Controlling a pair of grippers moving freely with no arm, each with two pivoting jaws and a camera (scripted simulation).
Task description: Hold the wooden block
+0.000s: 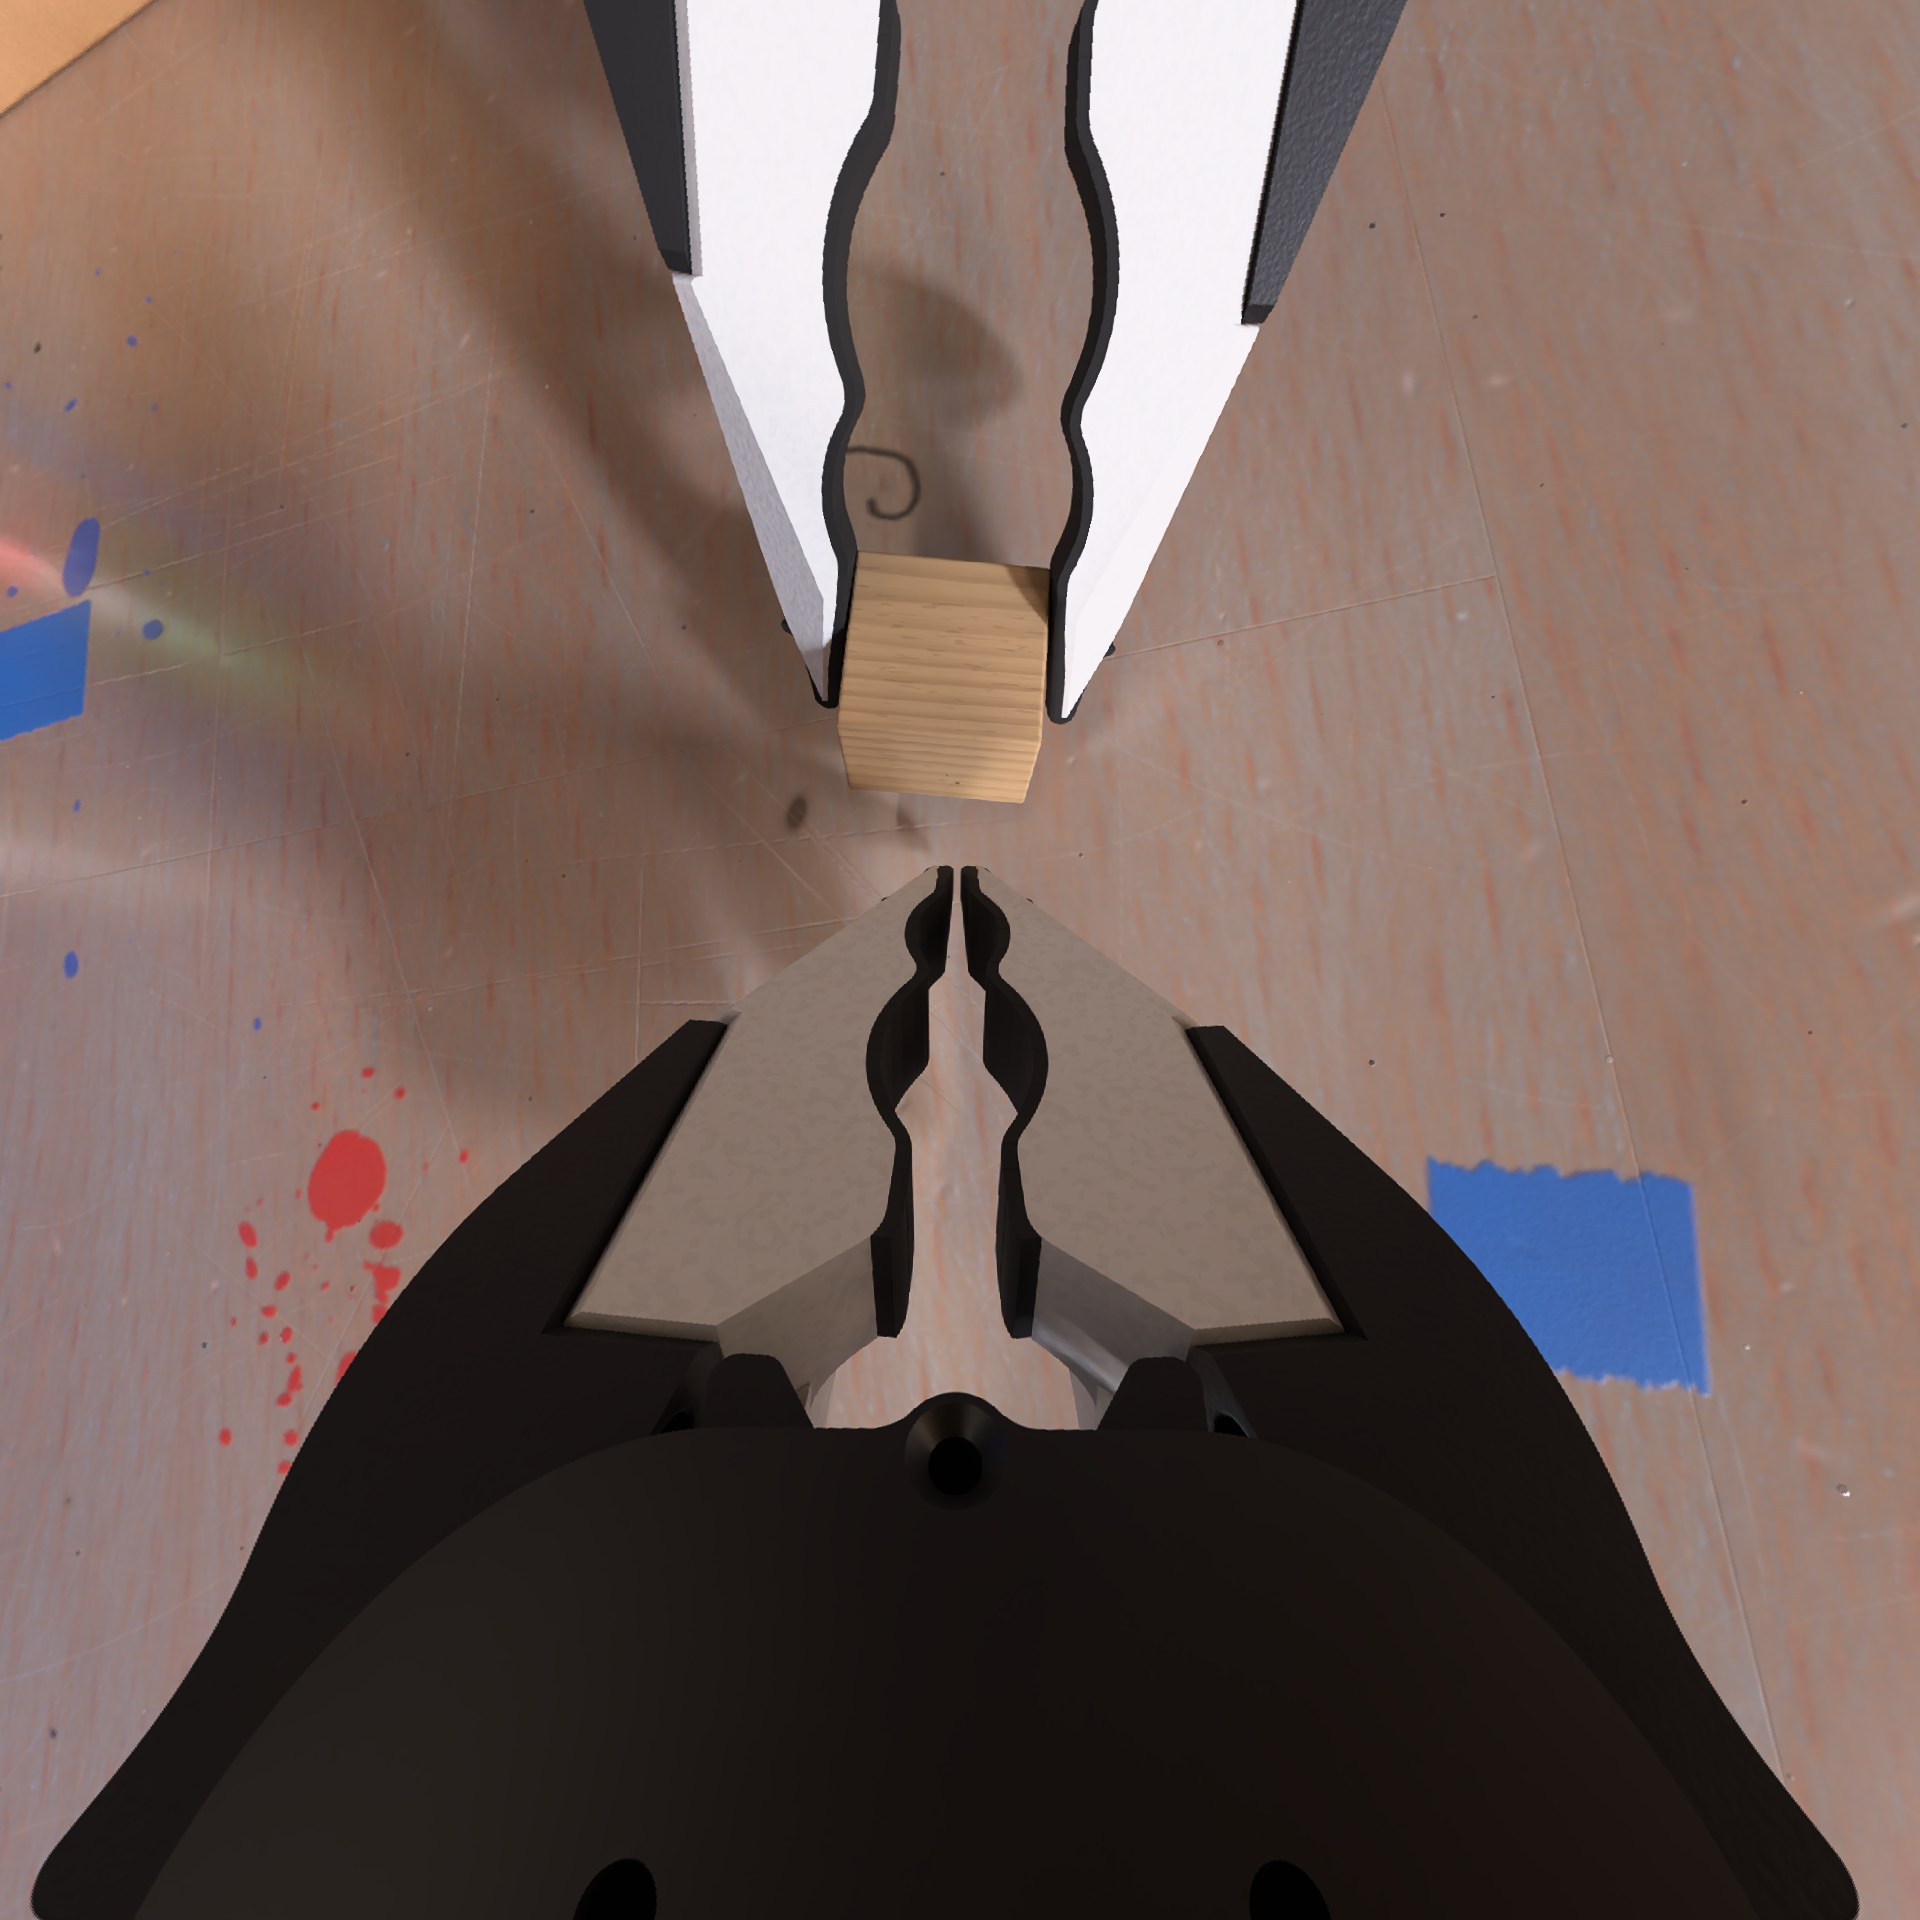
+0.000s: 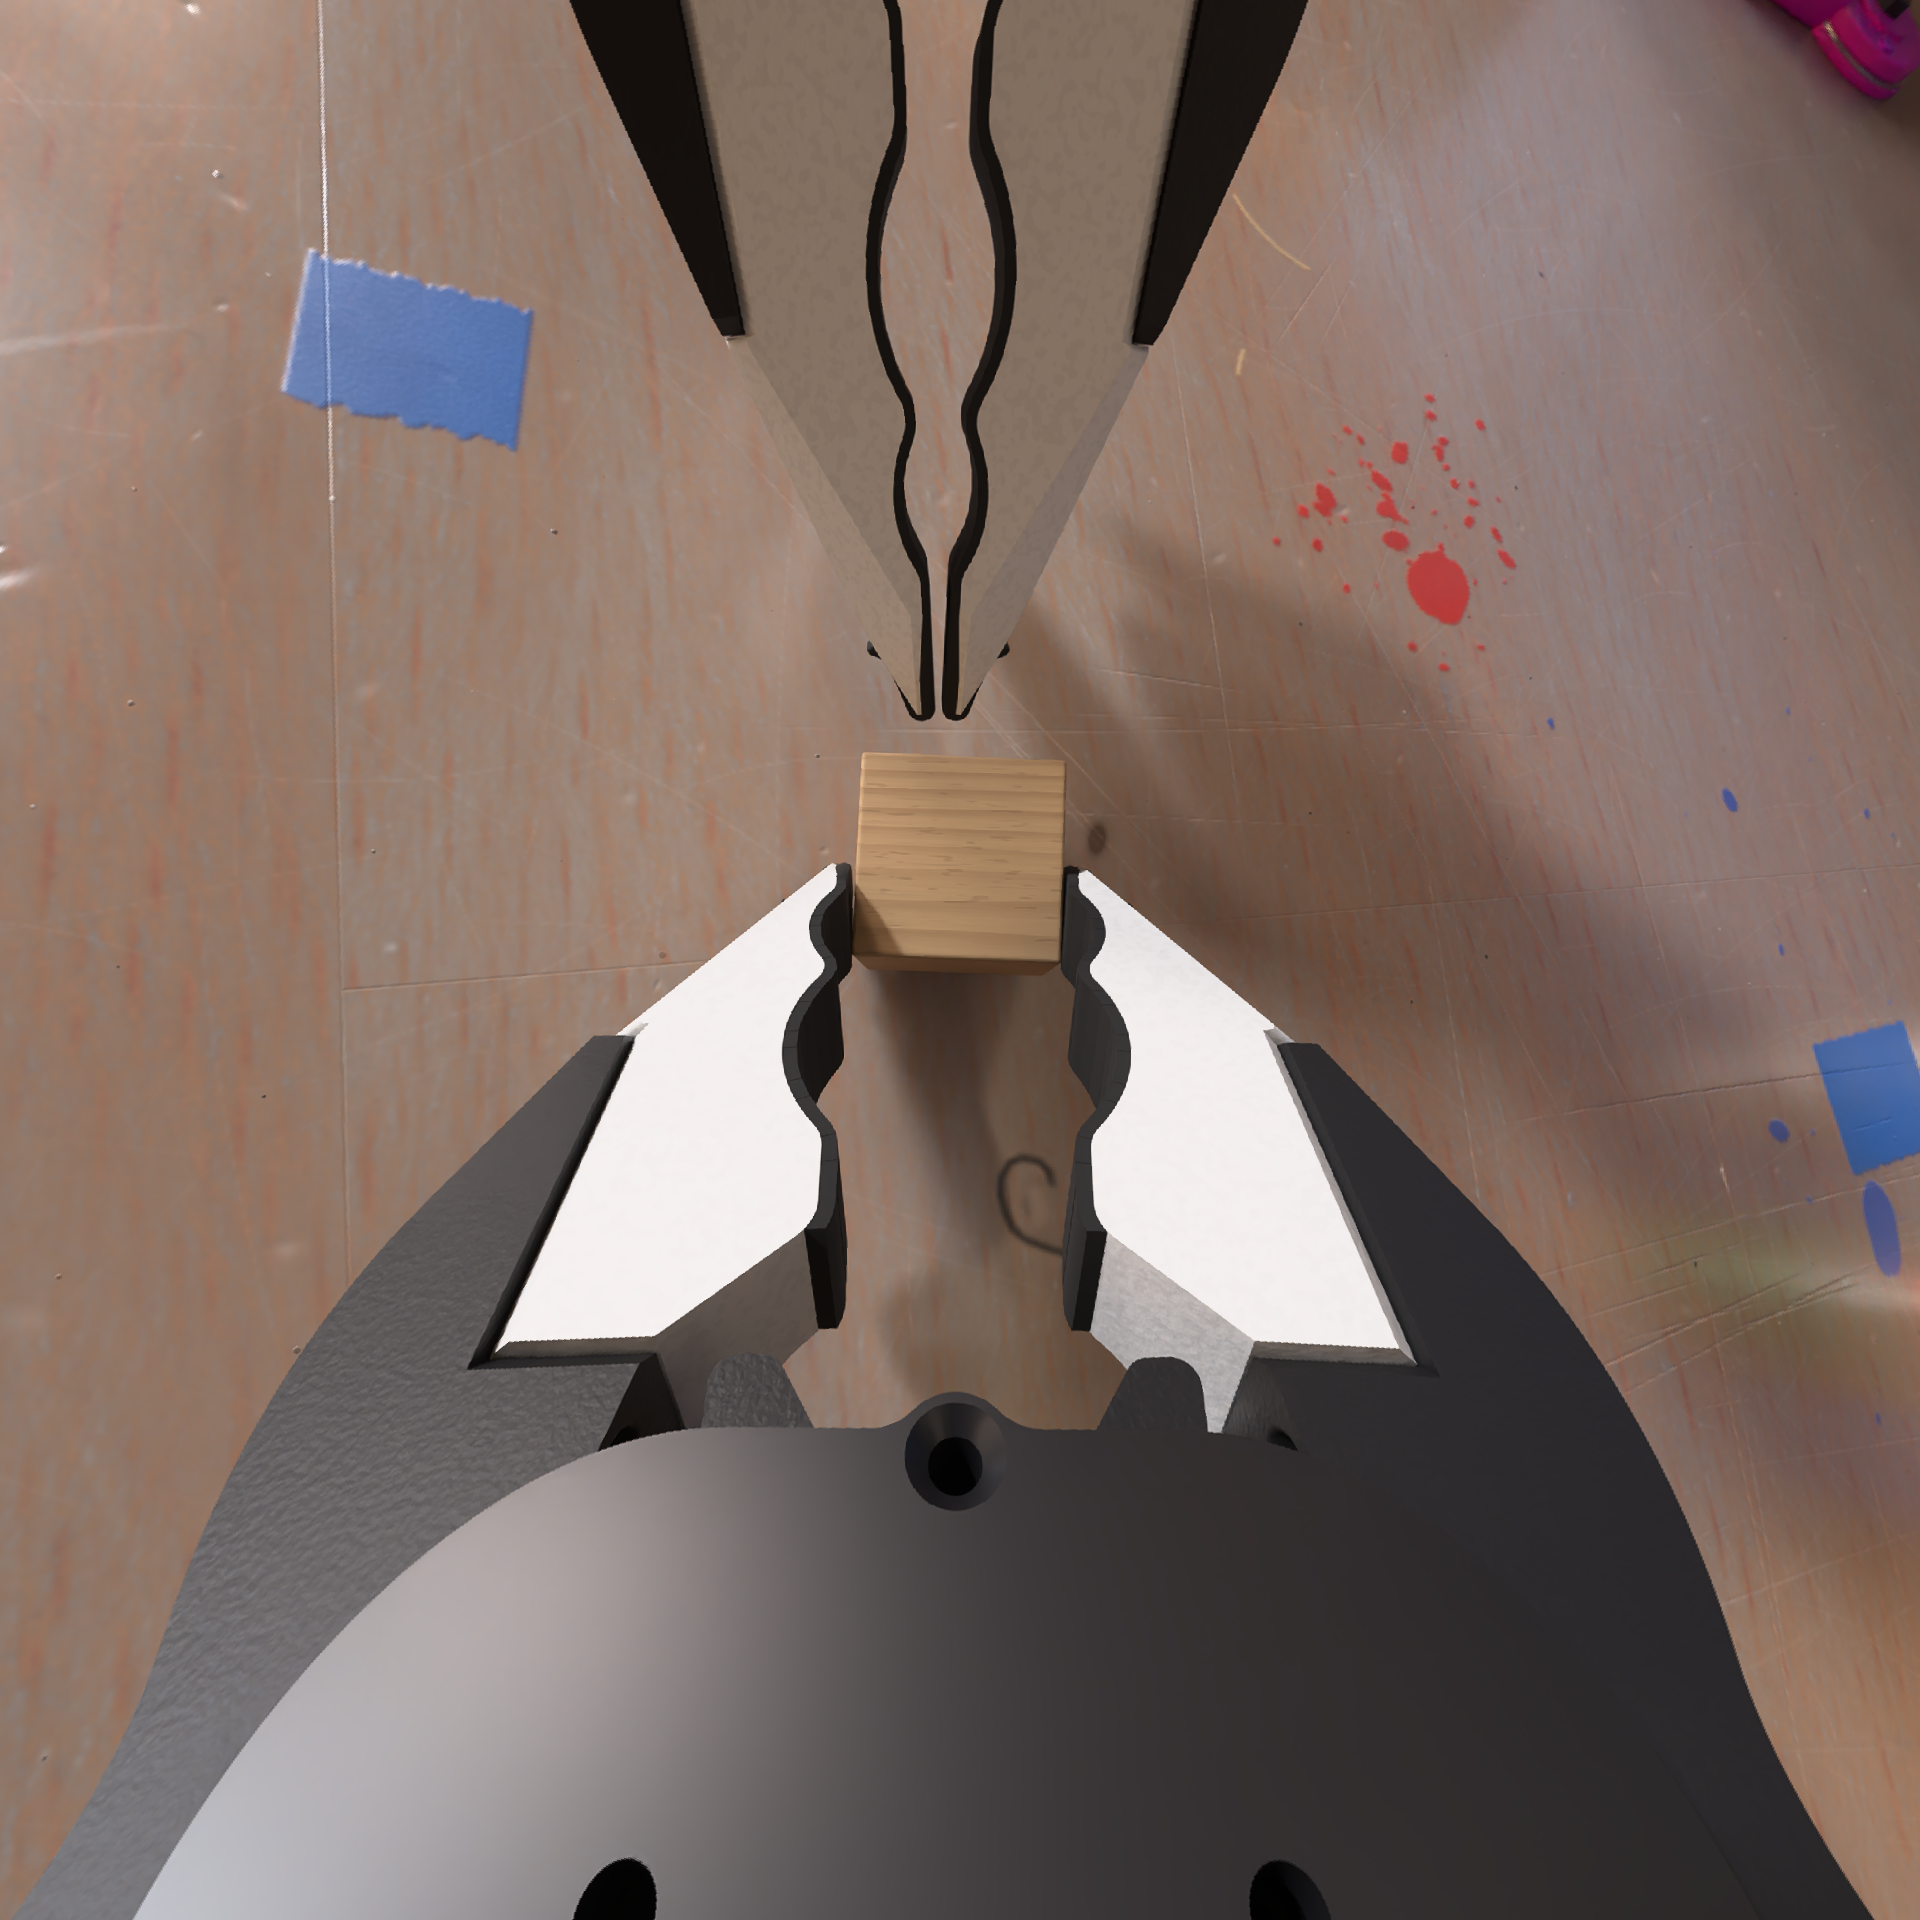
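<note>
The right gripper [image 2: 958, 914], nearest, has its white fingers clamped on the wooden block [image 2: 961, 862], held over the middle of the bench [image 2: 520, 779], far from any edge. Facing it just beyond, the left gripper [image 2: 930, 715] hovers, jaws together on nothing.

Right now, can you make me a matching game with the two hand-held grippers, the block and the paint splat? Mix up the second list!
Things:
1. left hand-held gripper
2. right hand-held gripper
3. wooden block
4. paint splatter

Mixed-up list:
A. red, on the table
B. clamped between white fingers
C. shut, holding nothing, tips just short of the block
D. closed on the block's two sides

Pairs: 1-C, 2-D, 3-B, 4-A
</note>
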